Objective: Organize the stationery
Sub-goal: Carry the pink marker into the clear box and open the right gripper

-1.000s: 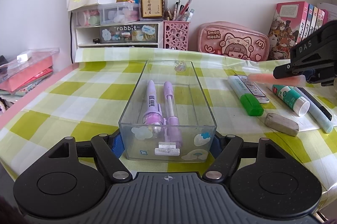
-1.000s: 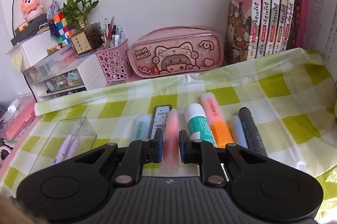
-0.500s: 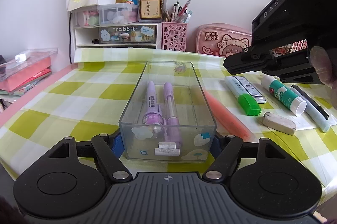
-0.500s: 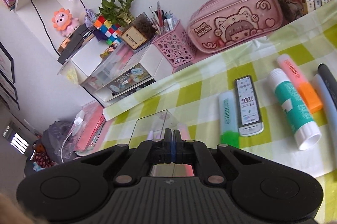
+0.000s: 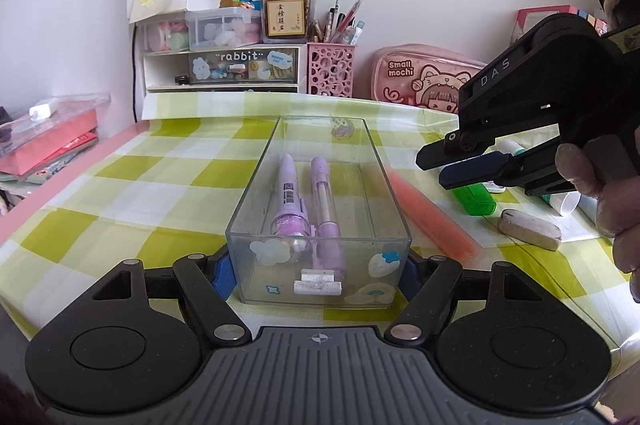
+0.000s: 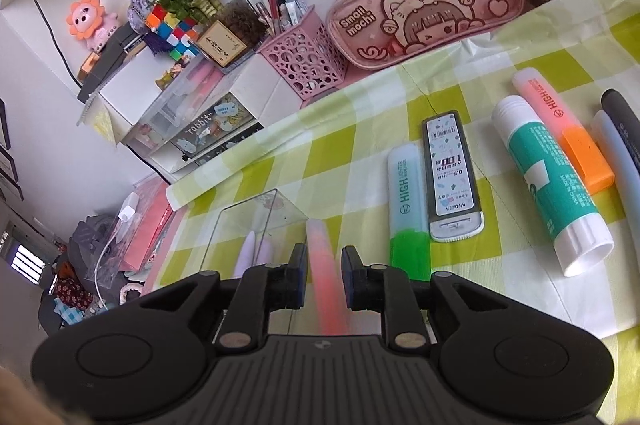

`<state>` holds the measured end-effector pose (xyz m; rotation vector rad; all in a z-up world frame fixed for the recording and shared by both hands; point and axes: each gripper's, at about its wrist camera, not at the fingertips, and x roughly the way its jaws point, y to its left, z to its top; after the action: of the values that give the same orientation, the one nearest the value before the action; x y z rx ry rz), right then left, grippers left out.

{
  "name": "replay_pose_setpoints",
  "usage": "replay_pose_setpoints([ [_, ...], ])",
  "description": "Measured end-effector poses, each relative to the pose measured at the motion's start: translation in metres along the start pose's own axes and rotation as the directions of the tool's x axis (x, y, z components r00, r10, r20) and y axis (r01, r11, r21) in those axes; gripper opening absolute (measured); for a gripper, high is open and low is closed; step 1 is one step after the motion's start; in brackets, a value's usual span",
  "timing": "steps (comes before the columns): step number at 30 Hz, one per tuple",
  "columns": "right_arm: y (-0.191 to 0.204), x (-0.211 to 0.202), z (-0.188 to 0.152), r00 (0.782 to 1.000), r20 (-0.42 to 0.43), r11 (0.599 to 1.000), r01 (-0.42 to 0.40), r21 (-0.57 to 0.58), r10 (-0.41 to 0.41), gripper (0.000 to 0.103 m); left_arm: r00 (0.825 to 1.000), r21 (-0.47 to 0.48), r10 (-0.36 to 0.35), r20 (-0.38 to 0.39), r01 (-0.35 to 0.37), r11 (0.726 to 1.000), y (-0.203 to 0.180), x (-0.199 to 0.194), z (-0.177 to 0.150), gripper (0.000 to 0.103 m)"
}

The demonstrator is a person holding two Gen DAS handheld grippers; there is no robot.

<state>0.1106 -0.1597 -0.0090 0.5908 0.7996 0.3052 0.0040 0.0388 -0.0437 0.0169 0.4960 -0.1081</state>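
- Right tool (image 6: 323, 275): its jaws are opening, and the pink pen (image 5: 434, 215) lies loose between them, outside the clear box (image 5: 320, 201), just beside its right wall on the counter (image 5: 120, 193).
- Left tool (image 5: 318, 267) is clamped on the box's near end.
- Step in hand, as judged: boxing the pen, apparently missed.
- Next, a regrasp and lift over the wall are called for.

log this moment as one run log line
left gripper: shut on clear box | right gripper: jaws opening, clear of pink pen | pink pen: on cloth beside box, not inside
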Motion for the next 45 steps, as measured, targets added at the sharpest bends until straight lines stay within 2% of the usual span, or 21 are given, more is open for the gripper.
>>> replay_pose_setpoints([
  [2, -0.002, 0.000, 0.000, 1.000, 0.007, 1.000, 0.010, 0.000, -0.010, 0.022, 1.000, -0.001, 0.000, 0.002, 0.000, 1.000, 0.001, -0.001, -0.001, 0.073],
  [5, 0.000, 0.000, 0.000, 1.000, 0.003, 1.000, -0.007, -0.009, 0.007, 0.029, 1.000, -0.001, 0.001, 0.002, -0.001, 1.000, 0.002, -0.004, -0.002, 0.073],
  [9, 0.017, 0.016, -0.011, 0.999, -0.038, 0.996, 0.027, -0.087, -0.030, 0.030, 1.000, -0.001, 0.000, 0.003, 0.000, 1.000, 0.002, -0.004, -0.002, 0.073],
  [10, 0.022, 0.017, -0.015, 0.999, -0.015, 0.991, 0.042, -0.126, -0.044, 0.030, 1.000, -0.001, 0.000, 0.003, 0.000, 1.000, 0.003, -0.004, -0.003, 0.073],
  [12, 0.036, 0.020, -0.022, 0.995, 0.009, 0.969, 0.096, -0.226, -0.096, 0.029, 1.000, 0.000, 0.001, 0.004, -0.001, 1.000, 0.002, -0.005, -0.003, 0.073],
  [14, 0.046, 0.023, -0.027, 0.988, 0.036, 0.940, 0.157, -0.304, -0.153, 0.019, 1.000, -0.002, 0.000, 0.005, 0.000, 1.000, 0.003, -0.005, -0.003, 0.073],
  [15, 0.048, 0.024, -0.029, 0.985, 0.051, 0.927, 0.170, -0.336, -0.163, 0.019, 1.000, -0.002, -0.001, 0.005, 0.001, 1.000, 0.004, -0.005, -0.004, 0.073],
  [17, 0.049, 0.023, -0.031, 0.983, 0.064, 0.921, 0.185, -0.343, -0.173, 0.019, 1.000, -0.002, -0.001, 0.006, 0.001, 1.000, 0.004, -0.006, -0.004, 0.073],
  [20, 0.044, 0.019, -0.026, 0.980, 0.058, 0.934, 0.198, -0.297, -0.189, 0.019, 1.000, -0.002, -0.001, 0.005, 0.001, 1.000, 0.005, -0.006, -0.004, 0.073],
  [22, 0.037, 0.012, -0.019, 0.984, 0.064, 0.954, 0.176, -0.241, -0.166, 0.019, 1.000, -0.002, -0.002, 0.005, 0.002, 1.000, 0.005, -0.006, -0.004, 0.073],
  [25, 0.025, -0.002, -0.007, 0.993, 0.066, 0.988, 0.106, -0.113, -0.099, 0.019, 1.000, -0.002, -0.002, 0.004, 0.002, 1.000, 0.005, -0.006, -0.004, 0.073],
  [28, 0.019, -0.017, 0.000, 0.997, 0.080, 1.000, 0.013, -0.017, -0.012, 0.019, 1.000, -0.002, 0.000, 0.004, 0.000, 1.000, 0.004, -0.005, -0.003, 0.073],
  [32, 0.020, -0.026, 0.004, 0.991, 0.075, 0.990, -0.115, 0.077, 0.109, 0.019, 1.000, -0.001, 0.001, 0.005, -0.001, 1.000, 0.004, -0.004, -0.003, 0.073],
  [37, 0.025, -0.013, 0.004, 0.968, 0.017, 0.949, -0.247, 0.196, 0.249, 0.019, 1.000, 0.001, -0.001, 0.008, 0.001, 1.000, 0.004, -0.002, -0.002, 0.073],
  [39, 0.027, -0.005, 0.001, 0.964, -0.009, 0.941, -0.258, 0.220, 0.266, 0.019, 1.000, 0.002, -0.003, 0.008, 0.002, 1.000, 0.004, -0.003, -0.003, 0.073],
  [45, 0.034, 0.013, -0.004, 0.968, -0.049, 0.939, -0.225, 0.261, 0.245, 0.019, 1.000, 0.001, -0.003, 0.008, 0.003, 1.000, 0.005, -0.004, -0.004, 0.073],
])
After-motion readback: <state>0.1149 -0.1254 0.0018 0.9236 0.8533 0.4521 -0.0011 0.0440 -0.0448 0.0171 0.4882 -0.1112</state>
